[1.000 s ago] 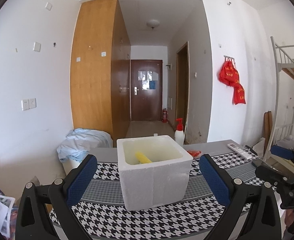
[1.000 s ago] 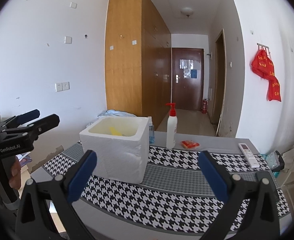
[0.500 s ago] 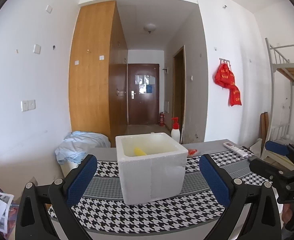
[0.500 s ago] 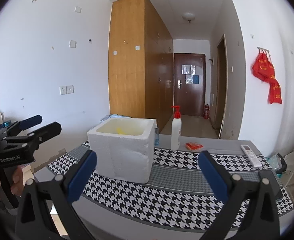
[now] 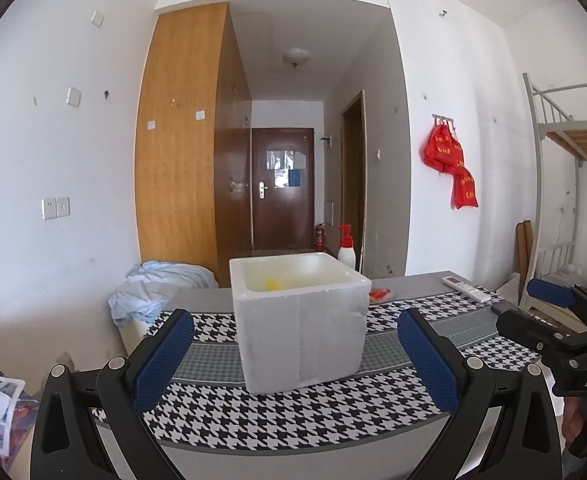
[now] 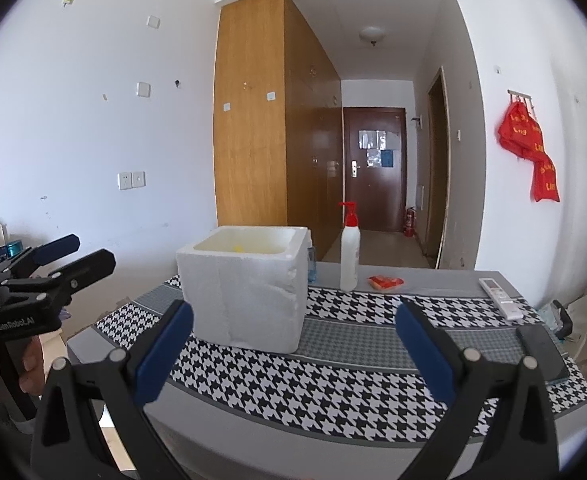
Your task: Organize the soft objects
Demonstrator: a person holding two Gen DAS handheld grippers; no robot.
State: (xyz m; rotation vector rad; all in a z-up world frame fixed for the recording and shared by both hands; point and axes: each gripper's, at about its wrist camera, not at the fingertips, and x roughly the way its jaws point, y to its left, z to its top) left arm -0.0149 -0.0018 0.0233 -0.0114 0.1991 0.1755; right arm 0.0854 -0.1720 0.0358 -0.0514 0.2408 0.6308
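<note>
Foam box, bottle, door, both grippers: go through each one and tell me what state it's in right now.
Foam box: lid off, upright on the table, something yellow inside.
Pump bottle: upright, pump on.
Red packet: lying flat on the table.
Remote: lying flat.
Door: closed.
Left gripper: open, empty.
Right gripper: open, empty.

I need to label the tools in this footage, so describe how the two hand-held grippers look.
Both match: the left hand-held gripper and right hand-held gripper have black angular frames with silver round rivets and two fingers faced with textured blue pads. Seen from the right camera, the left one's body bears white "GenRobot.AI" lettering. Seen from the left camera, the right one shows the letters "DAS". No cables or sleeves are visible.
</note>
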